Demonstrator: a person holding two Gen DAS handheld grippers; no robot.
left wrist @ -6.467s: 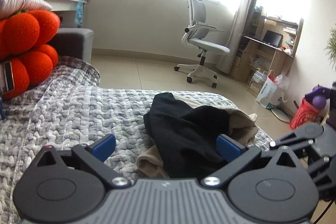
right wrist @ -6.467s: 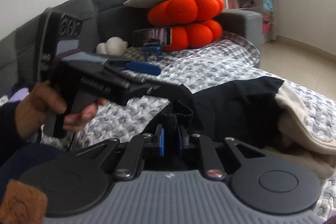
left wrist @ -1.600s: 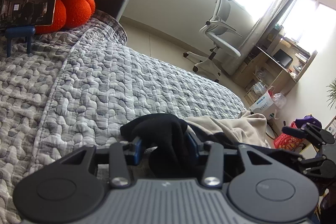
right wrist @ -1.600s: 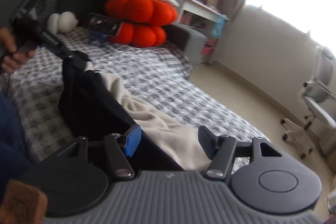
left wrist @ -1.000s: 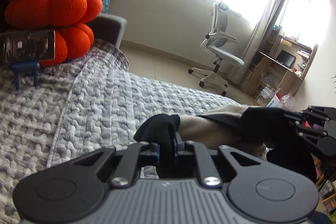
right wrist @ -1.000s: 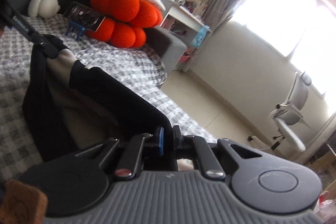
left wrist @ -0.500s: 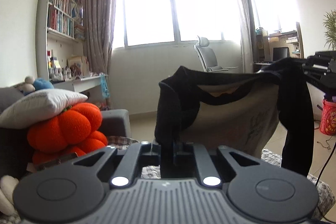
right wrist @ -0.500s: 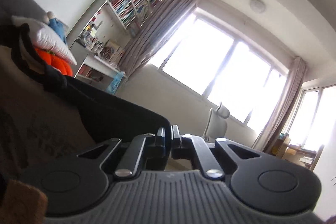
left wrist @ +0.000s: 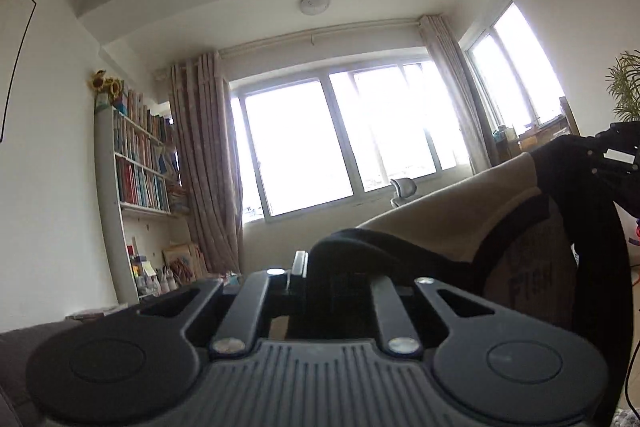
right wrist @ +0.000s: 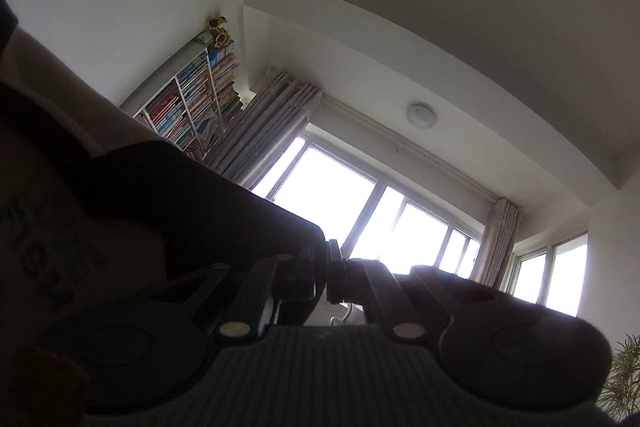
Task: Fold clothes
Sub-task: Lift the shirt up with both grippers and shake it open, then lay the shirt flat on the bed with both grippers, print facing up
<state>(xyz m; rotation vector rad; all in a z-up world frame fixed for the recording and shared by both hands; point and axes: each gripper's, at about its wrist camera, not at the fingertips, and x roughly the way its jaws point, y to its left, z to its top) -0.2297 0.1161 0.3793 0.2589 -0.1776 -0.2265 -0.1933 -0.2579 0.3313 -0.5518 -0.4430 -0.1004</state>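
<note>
The left gripper [left wrist: 320, 269] has its jaws clenched on a black fold of the garment [left wrist: 460, 223], which bunches over the fingertips and hides the pads. From there the beige-and-black cloth stretches up and rightward to the right gripper [right wrist: 327, 267], whose jaws likewise pinch a black edge. Dark lettering on the beige panel is only partly legible. Beyond both jaws lie a bright window [left wrist: 344, 147] and bookshelf [left wrist: 140, 167]; the garment's lower part is cut off.
</note>
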